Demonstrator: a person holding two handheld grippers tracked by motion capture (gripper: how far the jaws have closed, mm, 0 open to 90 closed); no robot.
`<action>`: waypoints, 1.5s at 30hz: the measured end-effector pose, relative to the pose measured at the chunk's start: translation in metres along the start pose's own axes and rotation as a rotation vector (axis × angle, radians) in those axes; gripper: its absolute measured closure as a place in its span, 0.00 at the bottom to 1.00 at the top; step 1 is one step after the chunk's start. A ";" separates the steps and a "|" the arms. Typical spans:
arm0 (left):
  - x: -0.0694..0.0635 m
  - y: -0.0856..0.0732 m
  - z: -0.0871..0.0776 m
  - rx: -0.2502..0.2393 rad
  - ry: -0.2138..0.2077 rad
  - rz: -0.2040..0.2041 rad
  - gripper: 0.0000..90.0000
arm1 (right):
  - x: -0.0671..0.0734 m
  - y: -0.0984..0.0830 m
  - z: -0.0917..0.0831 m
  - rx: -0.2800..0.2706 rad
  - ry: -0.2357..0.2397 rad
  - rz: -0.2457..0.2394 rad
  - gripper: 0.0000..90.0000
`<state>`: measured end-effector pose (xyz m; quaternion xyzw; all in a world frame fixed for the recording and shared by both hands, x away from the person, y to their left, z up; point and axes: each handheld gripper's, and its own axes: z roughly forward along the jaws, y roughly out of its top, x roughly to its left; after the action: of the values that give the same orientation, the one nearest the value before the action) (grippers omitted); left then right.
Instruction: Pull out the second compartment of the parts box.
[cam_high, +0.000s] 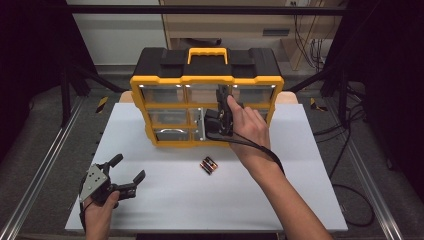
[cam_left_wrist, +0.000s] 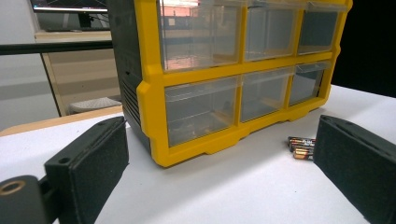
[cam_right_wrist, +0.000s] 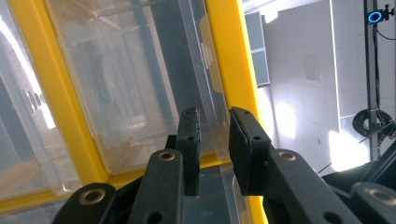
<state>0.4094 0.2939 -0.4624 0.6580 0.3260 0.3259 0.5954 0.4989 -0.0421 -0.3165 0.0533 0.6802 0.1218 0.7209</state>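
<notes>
A yellow and black organizer (cam_high: 207, 80) with clear drawers stands at the back of the white table (cam_high: 165, 210). My right gripper (cam_high: 221, 119) is rolled on its side against the front of its middle row. In the right gripper view the jaws (cam_right_wrist: 214, 122) stand a narrow gap apart with the clear lip of a drawer (cam_right_wrist: 212, 93) between them, beside the yellow frame (cam_right_wrist: 229, 56). My left gripper (cam_high: 127, 171) rests open near the table's front left corner, nothing between its pads (cam_left_wrist: 88, 158). It faces the organizer (cam_left_wrist: 149, 93).
A few batteries (cam_high: 209, 165) lie together on the table in front of the organizer, and they sit beside the right jaw in the left gripper view (cam_left_wrist: 301, 147). Metal rails run along both sides of the table. A cable trails from the right gripper over the wrist.
</notes>
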 end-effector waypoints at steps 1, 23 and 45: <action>0.000 0.000 0.000 0.000 0.001 -0.001 0.03 | 0.000 0.000 0.000 0.002 -0.006 -0.003 0.83; 0.001 0.000 -0.001 -0.001 0.001 -0.001 0.04 | 0.008 0.003 0.002 0.029 -0.073 -0.085 0.89; 0.002 0.000 -0.001 0.003 0.002 0.003 0.04 | 0.009 0.005 -0.022 0.008 -0.073 -0.101 0.91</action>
<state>0.4099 0.2958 -0.4620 0.6592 0.3261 0.3270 0.5935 0.4764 -0.0372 -0.3251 0.0261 0.6557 0.0802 0.7503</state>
